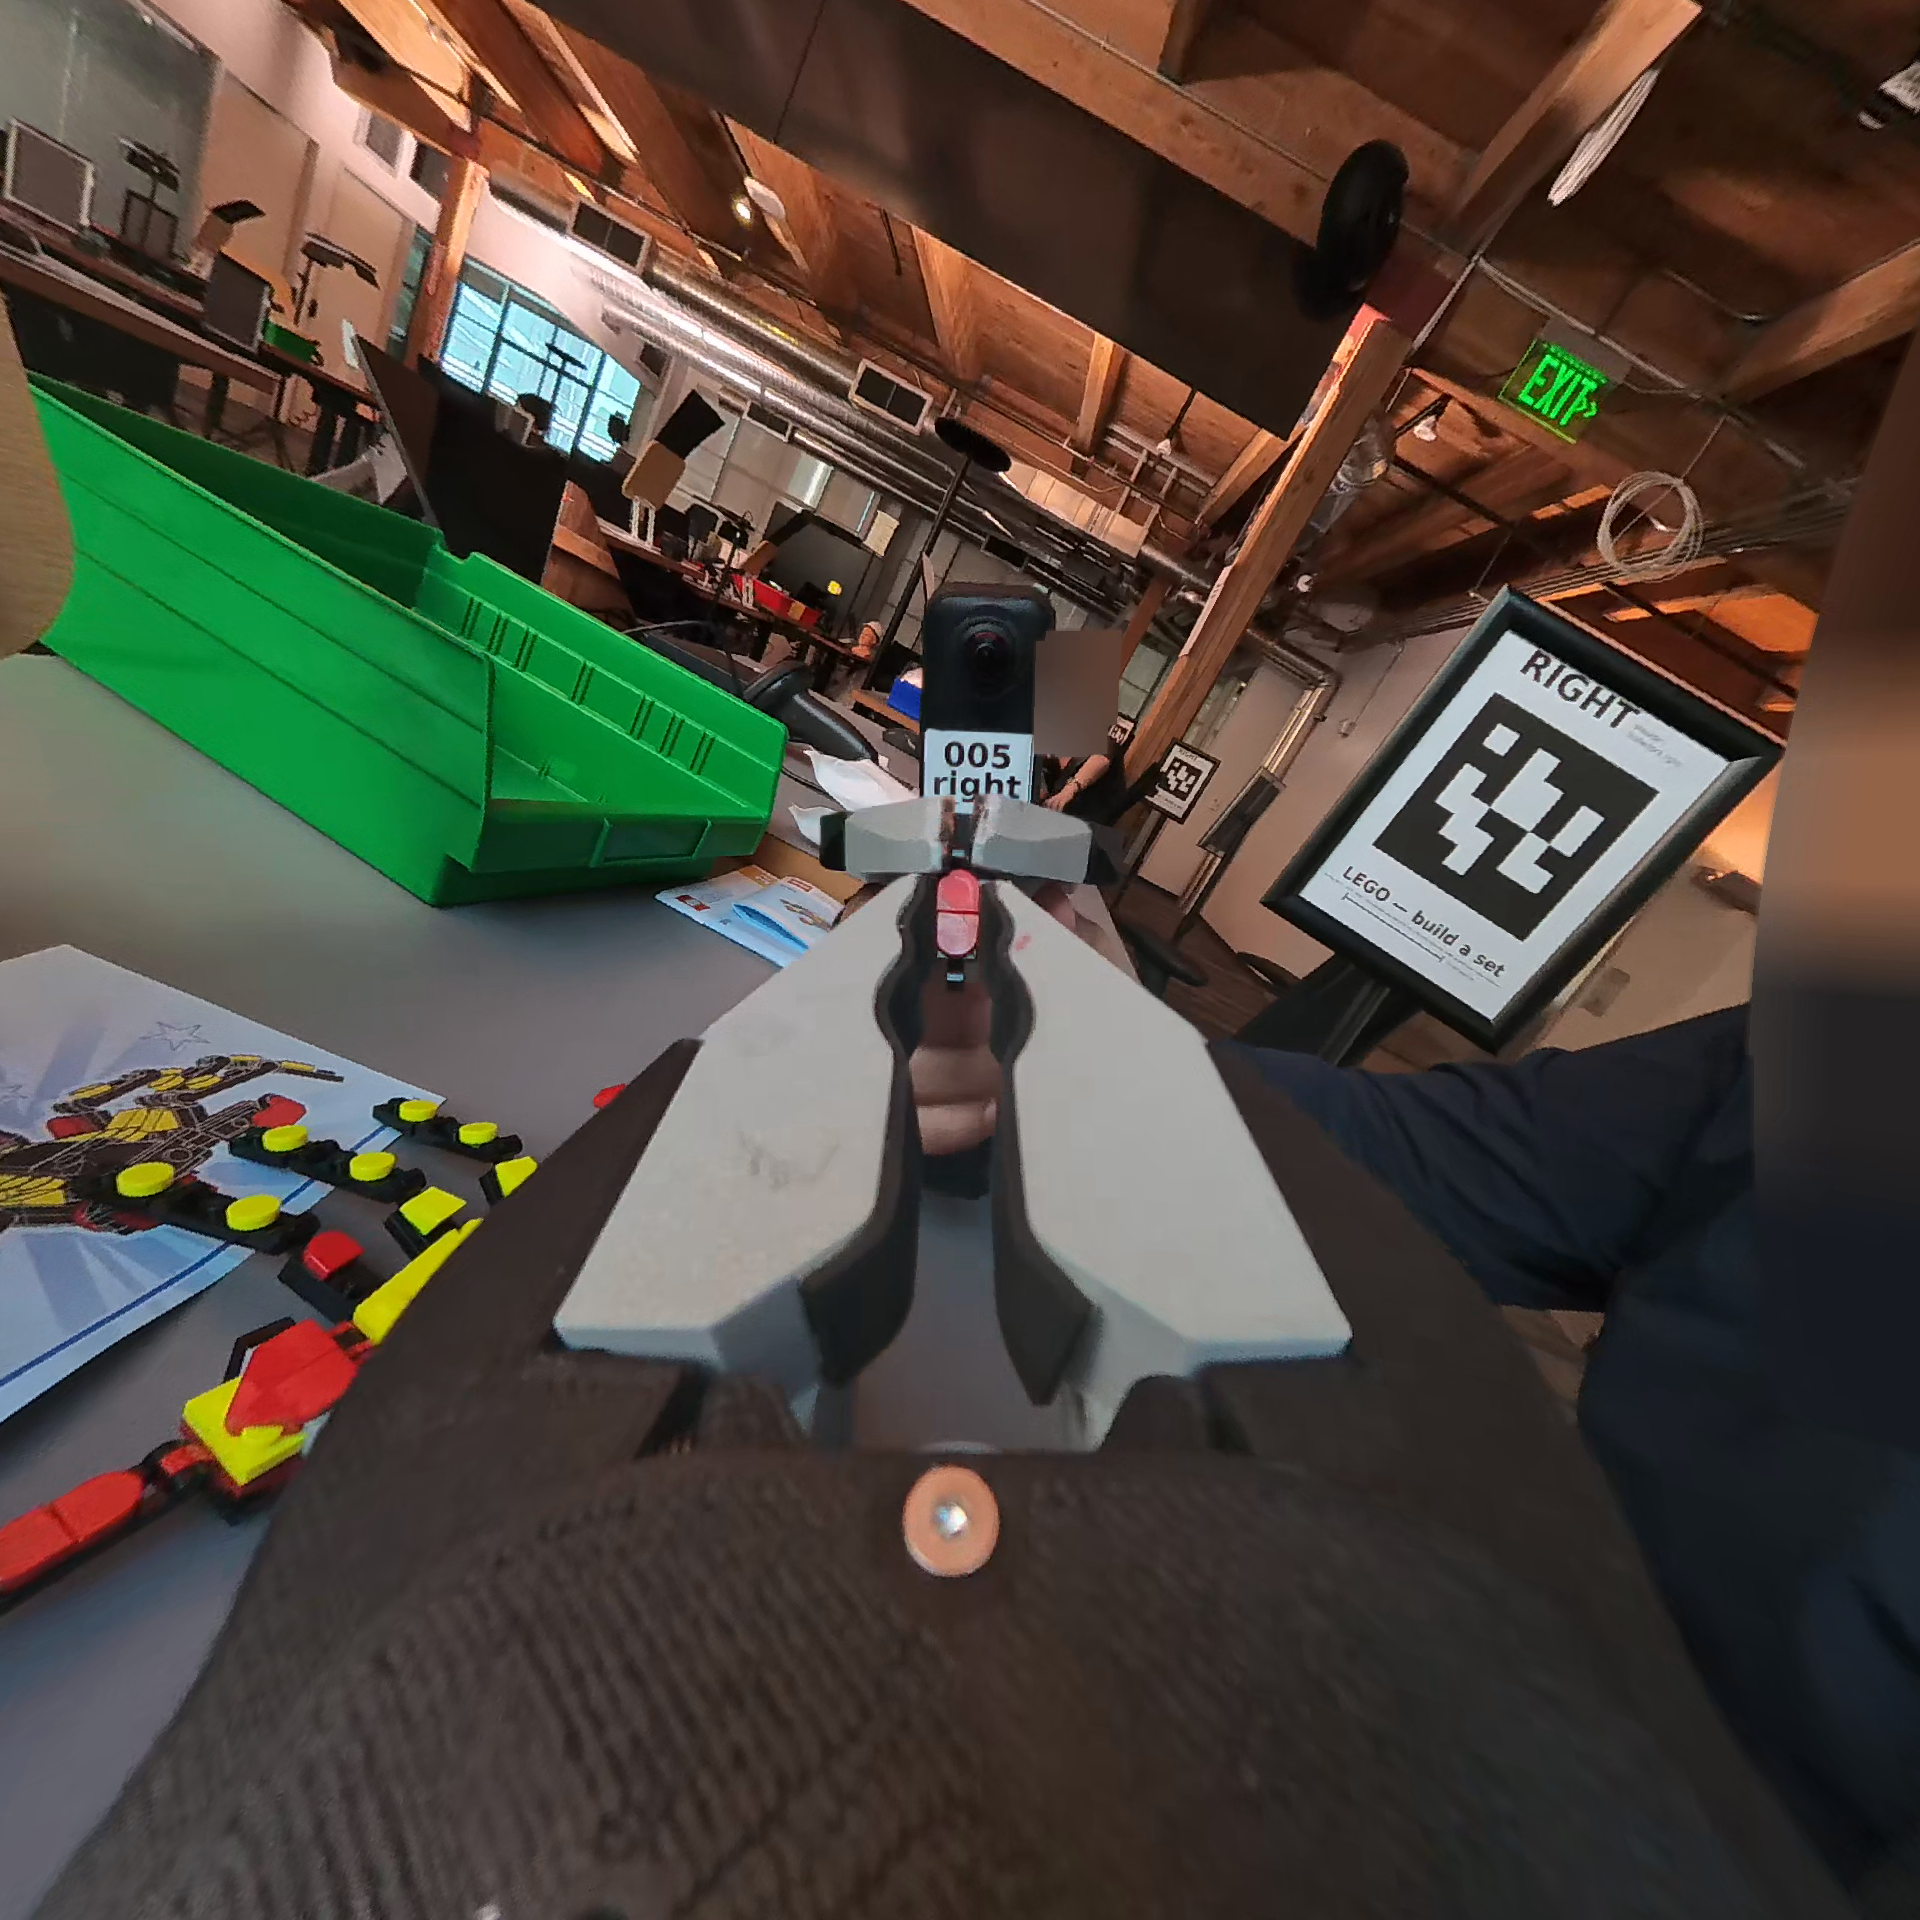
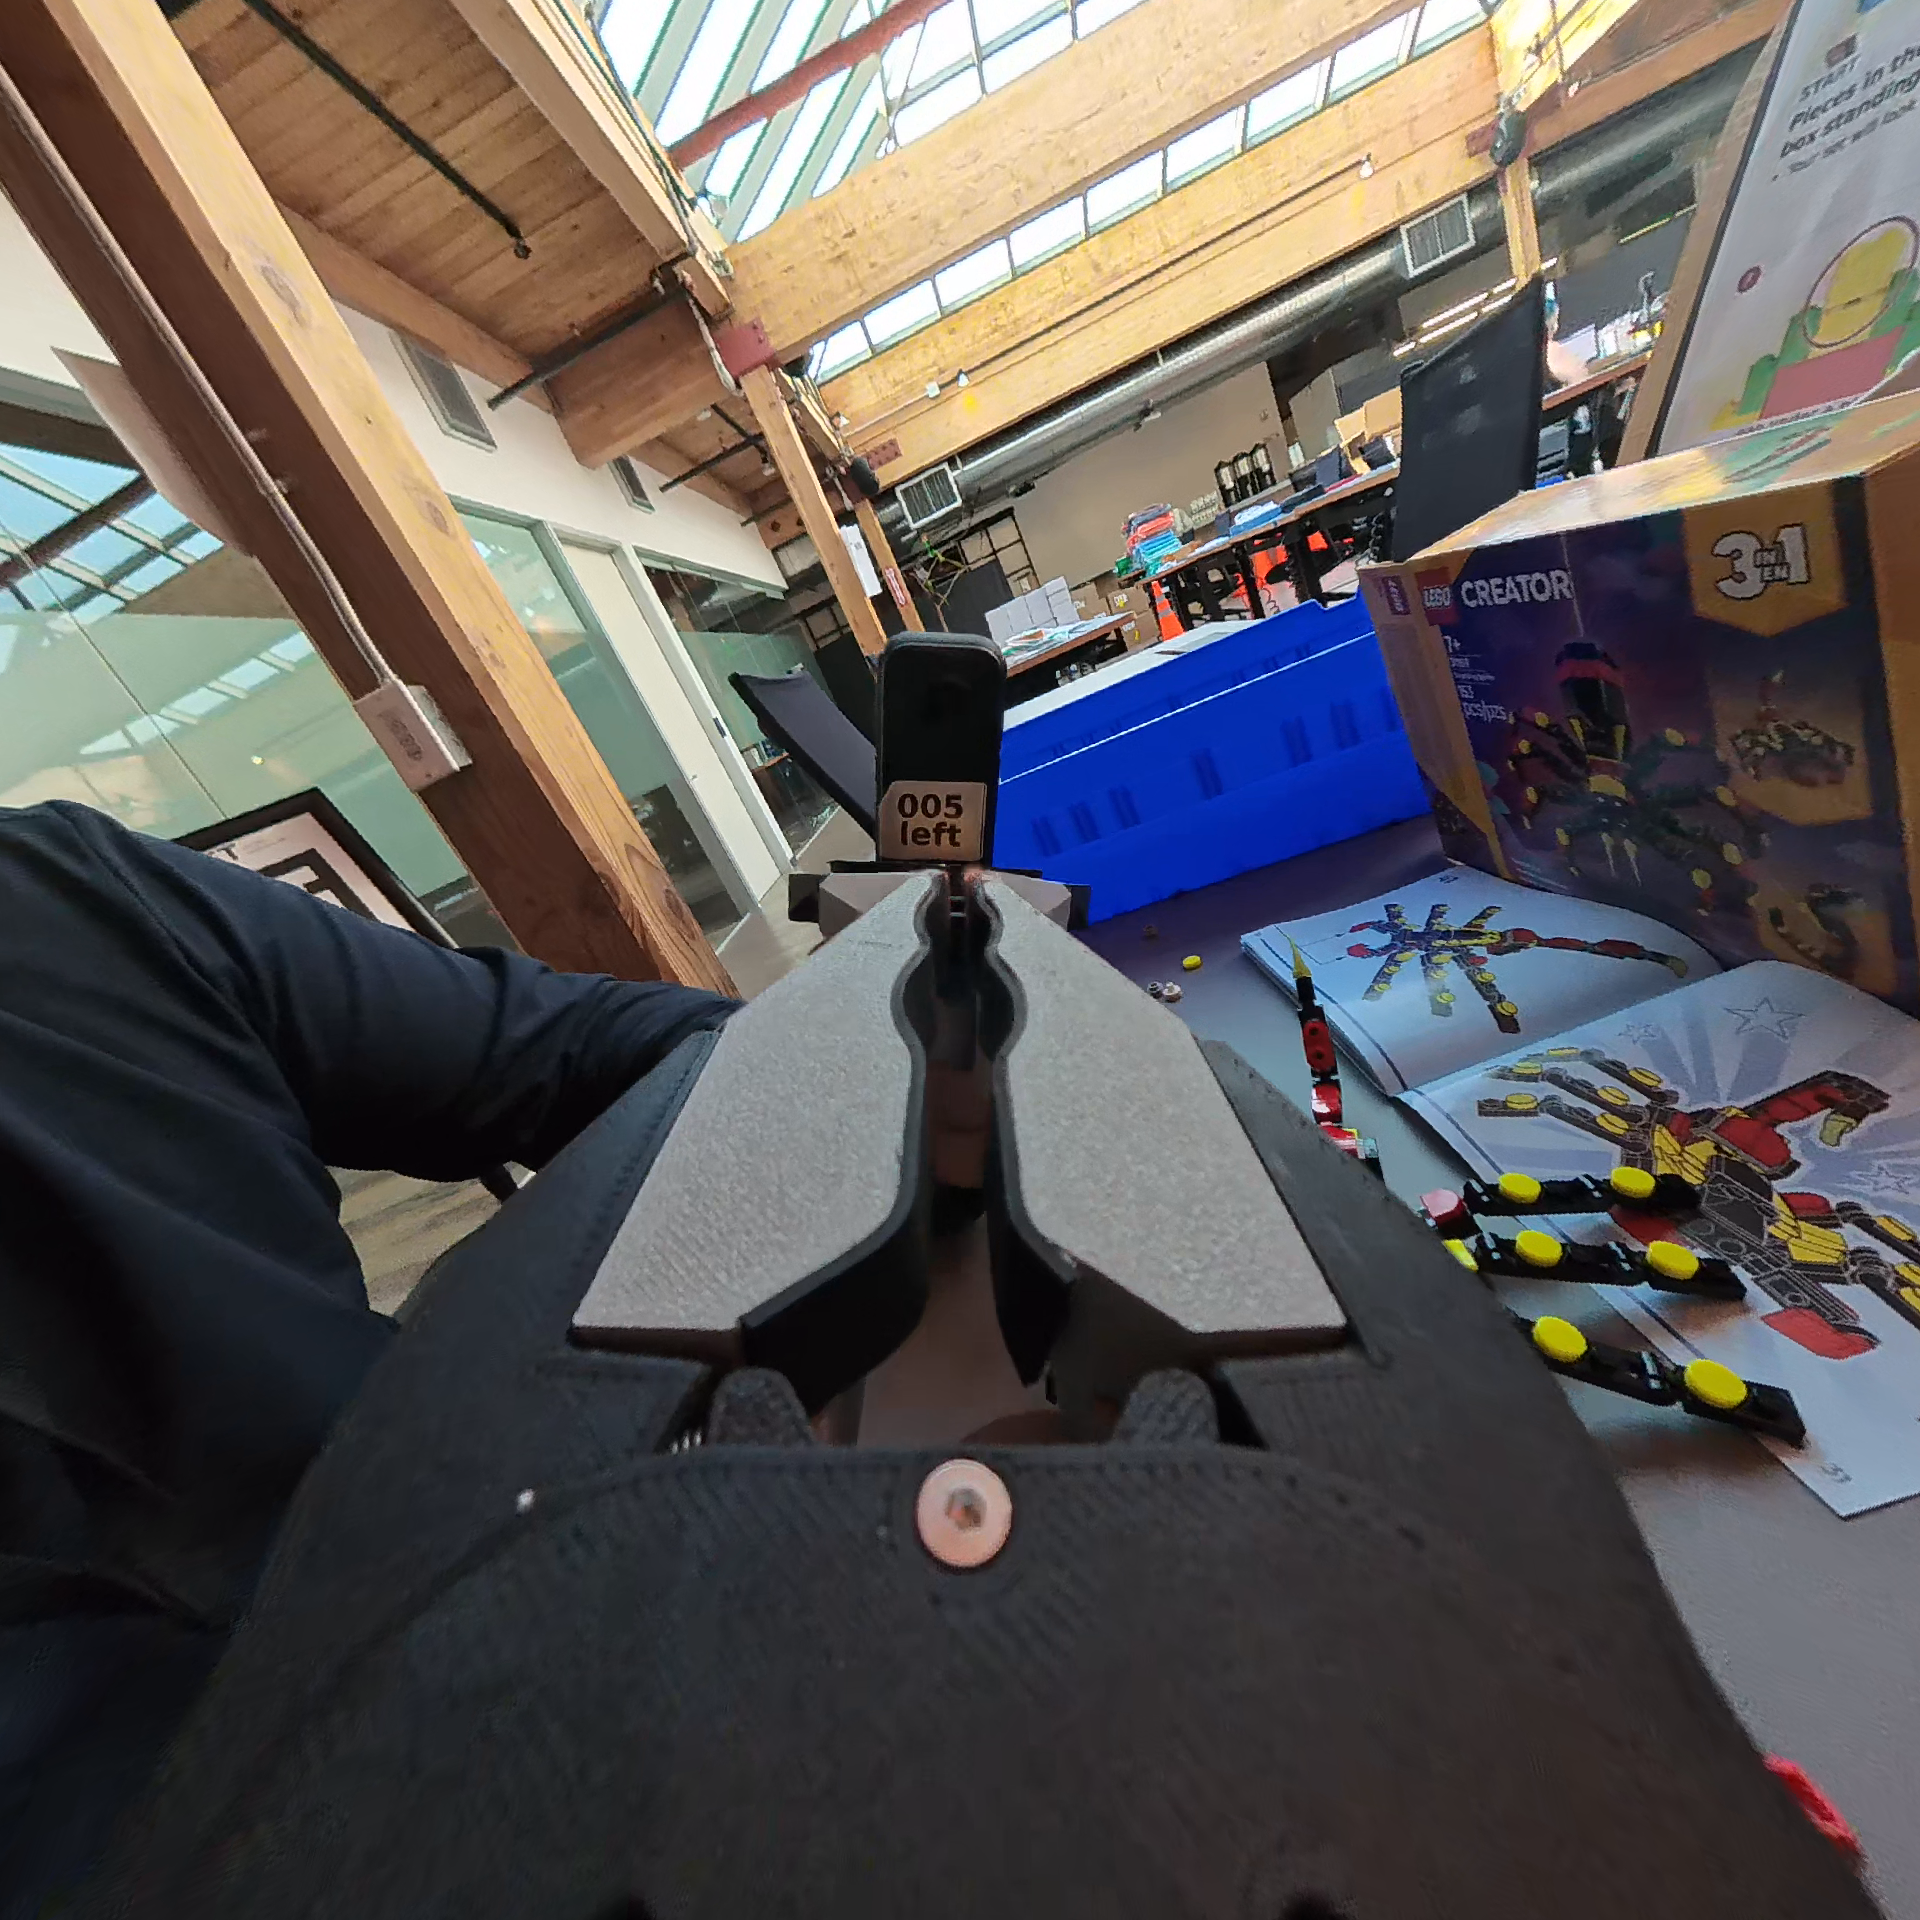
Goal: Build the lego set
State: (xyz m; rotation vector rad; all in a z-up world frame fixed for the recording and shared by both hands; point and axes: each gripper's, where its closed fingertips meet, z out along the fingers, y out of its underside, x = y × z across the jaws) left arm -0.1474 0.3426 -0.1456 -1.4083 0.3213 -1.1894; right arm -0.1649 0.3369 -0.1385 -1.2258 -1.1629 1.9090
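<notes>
My left gripper [image 1: 958, 883] is shut on a small red lego piece [image 1: 958, 920] with a black end, held above the grey table [image 1: 260, 852]. My right gripper [image 1: 971, 831] faces it tip to tip. In the right wrist view the right gripper [image 2: 961, 909] is shut on a thin dark lego piece [image 2: 956, 977], and the left gripper [image 2: 935, 881] meets it head on. Black leg pieces with yellow round studs [image 1: 260, 1174] [image 2: 1600, 1231] lie on an open instruction booklet [image 1: 94, 1278] [image 2: 1766, 1049]. A red and yellow assembly [image 1: 260, 1392] lies beside the left gripper.
A green bin [image 1: 364, 665] stands on the table to the left and a blue bin [image 2: 1195, 748] farther back. The lego box [image 2: 1662, 727] stands behind a second booklet [image 2: 1455, 956]. A red and black leg [image 2: 1314, 1039] lies near it. A framed marker sign [image 1: 1507, 821] stands beyond the table edge. The grippers are tip to tip, or close to it.
</notes>
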